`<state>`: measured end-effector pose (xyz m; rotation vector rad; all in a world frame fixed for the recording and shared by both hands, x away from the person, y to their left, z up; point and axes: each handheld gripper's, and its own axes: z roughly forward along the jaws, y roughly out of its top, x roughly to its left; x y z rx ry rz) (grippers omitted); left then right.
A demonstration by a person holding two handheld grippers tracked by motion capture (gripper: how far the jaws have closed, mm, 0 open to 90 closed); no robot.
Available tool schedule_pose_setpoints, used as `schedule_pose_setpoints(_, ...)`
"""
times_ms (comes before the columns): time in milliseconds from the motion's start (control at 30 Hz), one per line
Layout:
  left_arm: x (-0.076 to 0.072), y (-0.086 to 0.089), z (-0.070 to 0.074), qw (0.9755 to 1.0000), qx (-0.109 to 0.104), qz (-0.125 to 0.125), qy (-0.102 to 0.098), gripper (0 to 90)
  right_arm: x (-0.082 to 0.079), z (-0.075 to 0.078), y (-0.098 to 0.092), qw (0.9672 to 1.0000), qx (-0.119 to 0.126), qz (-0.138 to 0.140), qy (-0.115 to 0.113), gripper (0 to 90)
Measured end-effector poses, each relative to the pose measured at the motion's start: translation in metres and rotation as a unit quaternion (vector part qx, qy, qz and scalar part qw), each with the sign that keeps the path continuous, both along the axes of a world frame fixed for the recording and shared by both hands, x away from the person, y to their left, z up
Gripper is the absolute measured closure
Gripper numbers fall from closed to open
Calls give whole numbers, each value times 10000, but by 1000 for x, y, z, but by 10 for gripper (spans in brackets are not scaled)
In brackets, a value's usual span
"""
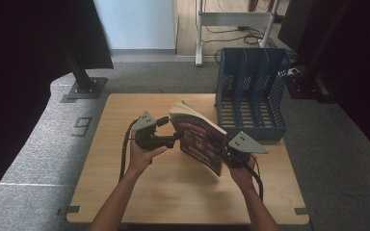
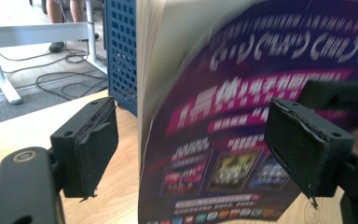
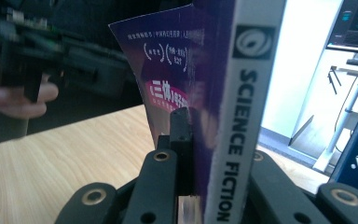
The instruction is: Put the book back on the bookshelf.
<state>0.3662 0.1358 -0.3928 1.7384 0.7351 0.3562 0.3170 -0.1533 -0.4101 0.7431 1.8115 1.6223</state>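
A purple-covered paperback magazine with a white spine reading "SCIENCE FICTION" is held upright above the light wooden bench, clamped at its spine end by the right tongs, whose jaws are closed on it. The left tongs are spread wide, with the magazine's front cover standing between the two black pads and touched by neither. A blue perforated plastic file rack is set at the bench's far right corner, just behind the magazine.
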Motion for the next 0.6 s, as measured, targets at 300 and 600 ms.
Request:
schedule_pose_setpoints(300, 0, 0, -7, 9999, 51, -14, 87, 181, -1, 15, -6, 9998, 141, -125, -100, 816)
schedule_pose_setpoints(600, 0, -2, -12, 9999, 83, -42, 136, 182, 1, 25, -15, 9992, 256, -264, -150, 816)
